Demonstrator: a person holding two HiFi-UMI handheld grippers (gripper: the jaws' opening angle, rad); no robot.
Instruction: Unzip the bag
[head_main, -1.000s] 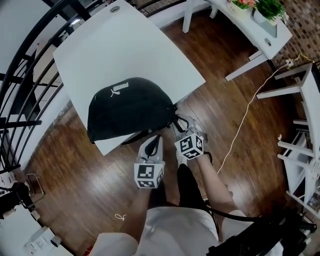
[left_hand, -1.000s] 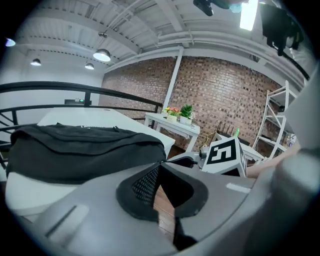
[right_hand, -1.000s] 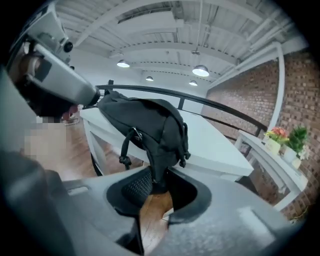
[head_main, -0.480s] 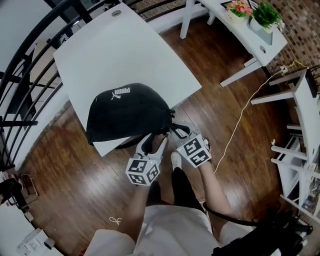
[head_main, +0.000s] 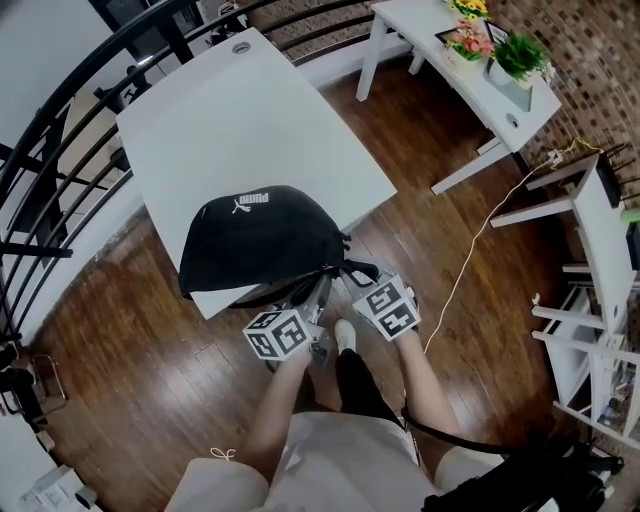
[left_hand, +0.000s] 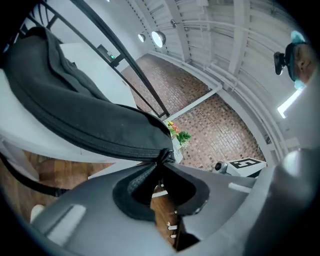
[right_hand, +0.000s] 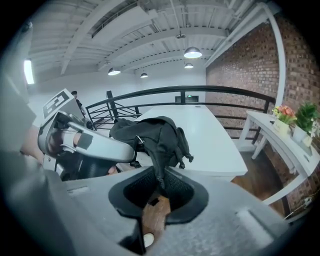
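Table edge (head_main: 370, 185): left tool (head_main: 312, 290), right tool (head_main: 355, 275), jaws just closing, pinch bag (head_main: 260, 235).

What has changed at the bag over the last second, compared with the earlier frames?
Both grippers moved in on the near end of the bag. The left gripper rolled, and its jaws have just been closing; they now pinch that end of the bag. The right gripper has just been closing its jaws on a narrow black pull tab. The bag stays on the corner of the white table.
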